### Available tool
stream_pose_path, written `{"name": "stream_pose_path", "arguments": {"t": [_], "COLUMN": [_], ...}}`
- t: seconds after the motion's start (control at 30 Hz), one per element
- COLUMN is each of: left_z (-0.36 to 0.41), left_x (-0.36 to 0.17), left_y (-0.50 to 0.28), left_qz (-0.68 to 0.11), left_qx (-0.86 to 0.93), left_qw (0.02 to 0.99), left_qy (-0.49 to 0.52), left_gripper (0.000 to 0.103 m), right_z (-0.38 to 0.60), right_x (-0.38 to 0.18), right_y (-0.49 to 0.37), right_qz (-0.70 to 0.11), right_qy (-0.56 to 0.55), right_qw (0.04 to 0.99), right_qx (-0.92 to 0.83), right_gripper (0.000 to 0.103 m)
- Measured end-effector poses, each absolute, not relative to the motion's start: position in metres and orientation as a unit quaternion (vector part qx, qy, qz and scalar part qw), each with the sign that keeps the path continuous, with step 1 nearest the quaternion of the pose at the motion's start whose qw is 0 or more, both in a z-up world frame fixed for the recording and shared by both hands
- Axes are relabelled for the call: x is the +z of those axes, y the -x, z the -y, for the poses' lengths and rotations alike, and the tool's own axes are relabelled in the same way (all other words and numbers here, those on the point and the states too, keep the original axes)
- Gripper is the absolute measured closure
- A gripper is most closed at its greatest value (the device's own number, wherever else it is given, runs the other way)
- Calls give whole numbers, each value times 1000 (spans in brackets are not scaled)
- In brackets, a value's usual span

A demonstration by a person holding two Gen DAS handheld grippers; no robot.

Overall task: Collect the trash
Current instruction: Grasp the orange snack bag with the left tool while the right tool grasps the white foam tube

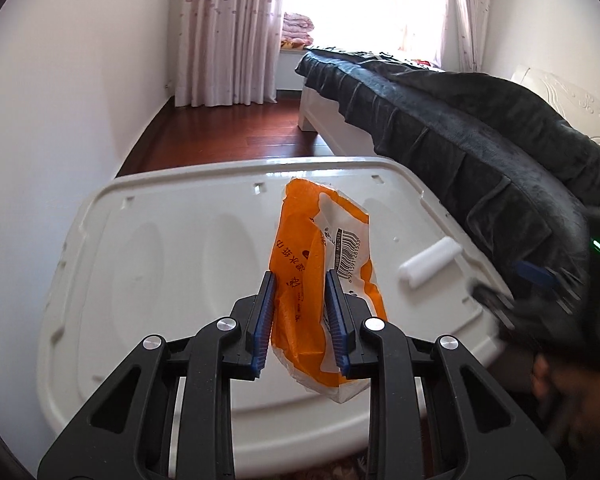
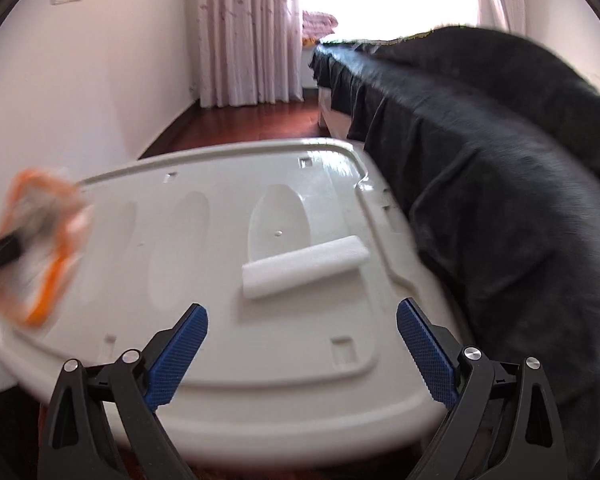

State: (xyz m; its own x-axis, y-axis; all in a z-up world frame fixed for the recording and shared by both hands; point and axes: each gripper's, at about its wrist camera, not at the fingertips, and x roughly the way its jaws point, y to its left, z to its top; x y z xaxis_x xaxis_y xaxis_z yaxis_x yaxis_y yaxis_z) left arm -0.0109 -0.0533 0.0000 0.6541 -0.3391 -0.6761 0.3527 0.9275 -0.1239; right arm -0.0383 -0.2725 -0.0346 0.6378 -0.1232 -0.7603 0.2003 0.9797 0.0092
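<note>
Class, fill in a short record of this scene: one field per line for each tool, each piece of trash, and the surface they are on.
Left tool: shut on the orange wrapper, lifted off the lid
Right tool: open, empty, facing the white foam piece
White foam piece: lying flat on the lid, near the bed side
Surface: white plastic lid with oval dents
Beside it: bed under a dark blanket

white walls (image 1: pixel 60 80), red wood floor (image 1: pixel 236 136), bright curtained window (image 1: pixel 364 4), dark-covered bed (image 1: pixel 460 128).
</note>
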Motion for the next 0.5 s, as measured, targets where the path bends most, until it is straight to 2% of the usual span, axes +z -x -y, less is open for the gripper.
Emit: {"name": "stream_pose_path", "arguments": {"t": [0.2, 0.43, 0.5], "left_z": [30, 23, 23], "left_x": [-7, -10, -9], "left_y": [21, 20, 21], "left_qz": [-370, -373, -371], "left_qx": [-191, -205, -209], "left_qw": [909, 905, 905], "left_qy": [3, 18, 19], "left_gripper": [78, 78, 78], "right_z": [273, 275, 277], "right_x": [-71, -87, -92], "right_y": [-26, -68, -74], "right_qz": [-448, -475, -489], "right_qy": [-45, -43, -44], "right_qw": [881, 858, 849], "right_qx": [-146, -188, -195], "right_gripper": [9, 9, 17]}}
